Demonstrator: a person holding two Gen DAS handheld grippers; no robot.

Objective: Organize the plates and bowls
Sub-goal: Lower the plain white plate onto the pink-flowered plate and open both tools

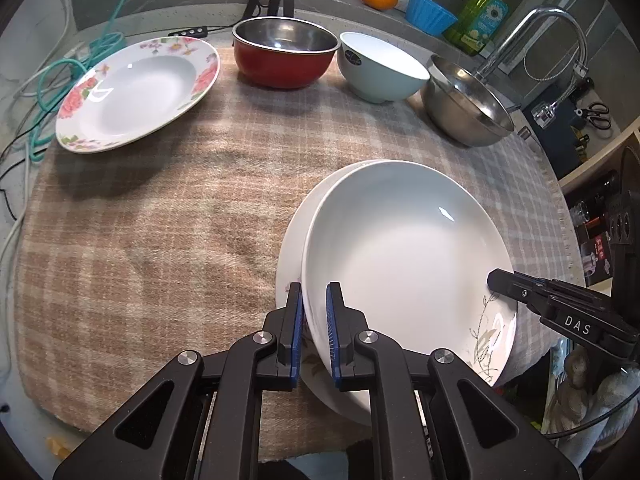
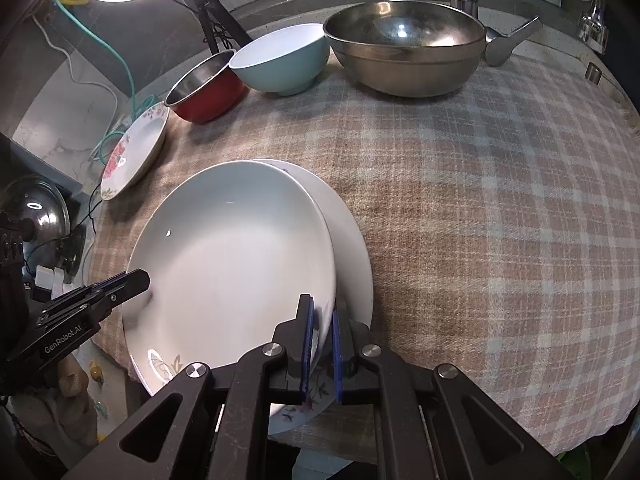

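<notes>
The white plate (image 1: pixel 400 264) is clamped at opposite rims by the left tool (image 1: pixel 314 332) and right tool (image 2: pixel 322 344), held over a second plate (image 2: pixel 352 248) near the desk edge. If one grip slips, it could tip and chip.

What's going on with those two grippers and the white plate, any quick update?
Left gripper and right gripper both shut on white plate, opposite rims. Plate sits atop a second plate. Nothing in the way.

left tool (image 1: pixel 314 296): black, blue pads | right tool (image 2: pixel 322 308): same, silver screws
</notes>
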